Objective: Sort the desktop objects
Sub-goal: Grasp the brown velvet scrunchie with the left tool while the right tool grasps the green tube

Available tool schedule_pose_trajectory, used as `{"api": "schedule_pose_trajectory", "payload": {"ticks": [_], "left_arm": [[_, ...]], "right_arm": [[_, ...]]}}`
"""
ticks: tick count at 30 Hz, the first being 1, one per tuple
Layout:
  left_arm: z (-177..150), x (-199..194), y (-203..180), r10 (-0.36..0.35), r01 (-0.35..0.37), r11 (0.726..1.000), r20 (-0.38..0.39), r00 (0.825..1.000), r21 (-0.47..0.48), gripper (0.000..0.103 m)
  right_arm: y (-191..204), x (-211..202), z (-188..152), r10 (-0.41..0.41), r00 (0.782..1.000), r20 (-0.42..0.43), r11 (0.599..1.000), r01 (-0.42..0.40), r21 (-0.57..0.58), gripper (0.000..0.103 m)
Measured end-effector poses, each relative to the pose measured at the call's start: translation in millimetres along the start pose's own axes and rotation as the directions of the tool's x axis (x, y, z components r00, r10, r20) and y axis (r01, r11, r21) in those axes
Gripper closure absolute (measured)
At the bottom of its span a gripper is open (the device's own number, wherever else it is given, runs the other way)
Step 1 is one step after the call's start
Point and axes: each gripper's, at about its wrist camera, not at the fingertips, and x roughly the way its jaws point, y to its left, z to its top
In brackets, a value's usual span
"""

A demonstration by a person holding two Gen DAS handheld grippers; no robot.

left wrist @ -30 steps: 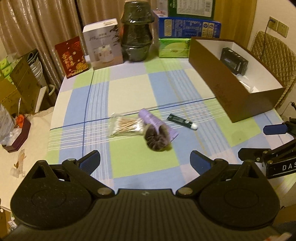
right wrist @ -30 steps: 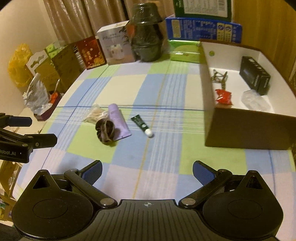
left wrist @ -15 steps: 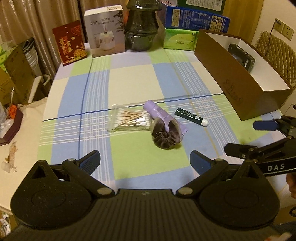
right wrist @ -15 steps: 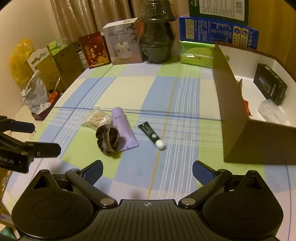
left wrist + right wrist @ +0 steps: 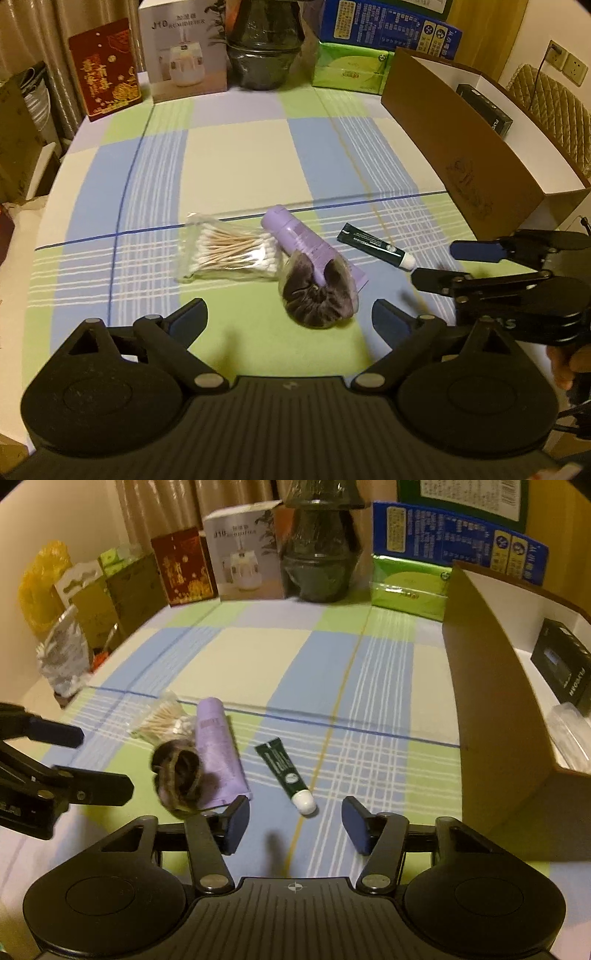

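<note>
On the checked cloth of the desk (image 5: 236, 155) four loose things lie in a cluster at the middle of both frames: a clear bag of cotton swabs (image 5: 231, 251), a lilac tube (image 5: 306, 243), a dark furry scrunchie (image 5: 319, 291) looped over the lilac tube's lower end, and a small dark green tube (image 5: 286, 771) with a white cap. The brown cardboard box (image 5: 476, 166) along the right edge of the frames already holds a black carton (image 5: 561, 662) and a clear plastic item, so it looks like the place the loose things are meant to go.

The right claw (image 5: 295, 823) sits low over the cloth with its fingers apart and nothing between them. In the right wrist view the green tube's white cap lies just above the gap, slightly left of centre, which suggests this claw is being lined up to take that tube by its cap end. The tube lies slantwise to the fingers, so the grip may need a small turn of the wrist.

The left claw (image 5: 288, 317) is also spread wide and empty. It faces the scrunchie, which lies just above its gap in the left wrist view. Because the scrunchie sits around the lilac tube, pulling one will probably drag the other.

Backdrop boxes, a dark jar (image 5: 264, 55) and a green tissue pack (image 5: 351, 66) stand along the top of the frames, well apart from the cluster.
</note>
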Motion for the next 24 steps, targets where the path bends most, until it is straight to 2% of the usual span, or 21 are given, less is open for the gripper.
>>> {"api": "schedule_pose_trajectory", "payload": {"ticks": [9, 12, 13, 14, 16, 20, 24], "left_arm": [[9, 29, 1, -0.006, 0.005, 1.000, -0.054, 0.999, -0.021, 0.014], [11, 35, 2, -0.001, 0.000, 1.000, -0.064, 0.998, -0.022, 0.015], [12, 37, 3, -0.005, 0.003, 1.000, -0.066, 0.998, -0.024, 0.015], [13, 38, 3, -0.007, 0.005, 1.000, -0.067, 0.998, -0.027, 0.016], [14, 41, 2, -0.011, 0.010, 1.000, -0.070, 0.998, -0.027, 0.018], [15, 46, 2, -0.024, 0.022, 0.999, -0.074, 0.997, -0.030, 0.022], [15, 51, 2, -0.041, 0.039, 0.999, -0.075, 0.996, -0.033, 0.031]], "right_arm": [[-8, 25, 3, 0.021, 1.000, -0.014, 0.999, -0.021, -0.029, 0.053], [-8, 32, 5, 0.028, 0.999, -0.020, 0.999, -0.029, -0.044, 0.064], [-8, 34, 5, 0.034, 0.999, -0.025, 0.998, -0.035, -0.049, 0.071], [-8, 36, 5, 0.030, 0.999, -0.030, 0.998, -0.032, -0.055, 0.079], [-5, 38, 4, 0.002, 1.000, -0.026, 0.997, -0.004, -0.082, 0.087], [-9, 35, 2, -0.082, 0.996, -0.041, 0.996, 0.081, -0.033, 0.091], [-18, 25, -4, -0.098, 0.993, -0.062, 0.995, 0.099, 0.018, 0.091]]}}
